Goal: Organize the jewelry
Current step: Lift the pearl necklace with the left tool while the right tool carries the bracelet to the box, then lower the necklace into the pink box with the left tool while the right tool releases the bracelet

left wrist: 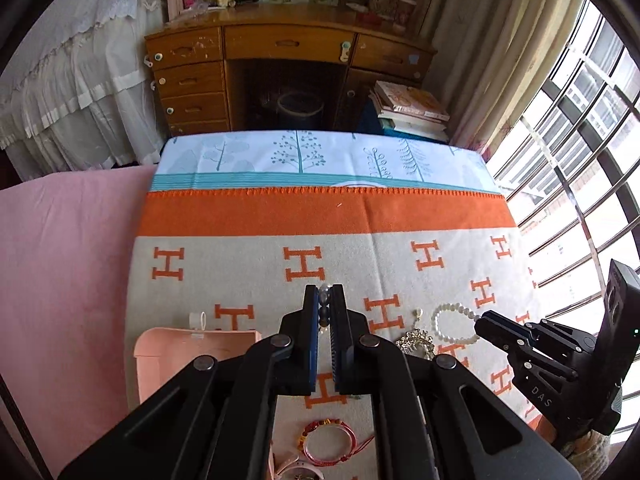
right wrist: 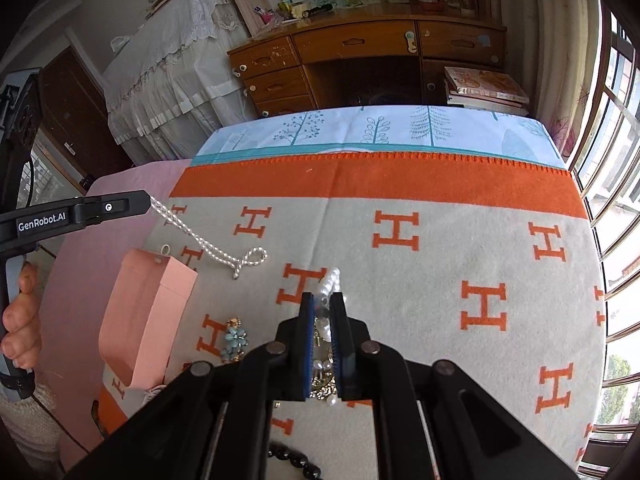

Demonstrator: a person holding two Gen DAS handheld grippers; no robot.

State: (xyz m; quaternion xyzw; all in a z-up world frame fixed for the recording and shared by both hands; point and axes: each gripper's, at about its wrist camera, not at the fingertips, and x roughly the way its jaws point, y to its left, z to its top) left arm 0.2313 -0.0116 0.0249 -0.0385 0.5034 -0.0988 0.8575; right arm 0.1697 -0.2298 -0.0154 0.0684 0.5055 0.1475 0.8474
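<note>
My left gripper [left wrist: 324, 300] is shut on a string of small pearls [left wrist: 324, 307]; in the right wrist view it [right wrist: 146, 200] holds that pearl necklace [right wrist: 208, 244], which trails down onto the blanket beside the pink box [right wrist: 144, 320]. My right gripper [right wrist: 325, 300] is closed over a white bead bracelet [right wrist: 331, 280] and a gold piece [right wrist: 322, 384] lying on the blanket; whether it grips them I cannot tell. In the left wrist view it [left wrist: 486, 320] touches the white bracelet [left wrist: 452, 322].
A grey blanket with orange H marks [right wrist: 440, 260] covers the bed. On it lie a blue flower brooch [right wrist: 234, 340], black beads [right wrist: 296, 460], a red bangle [left wrist: 330, 442] and a gold ornament [left wrist: 416, 342]. A wooden desk [left wrist: 288, 64] stands beyond, windows to the right.
</note>
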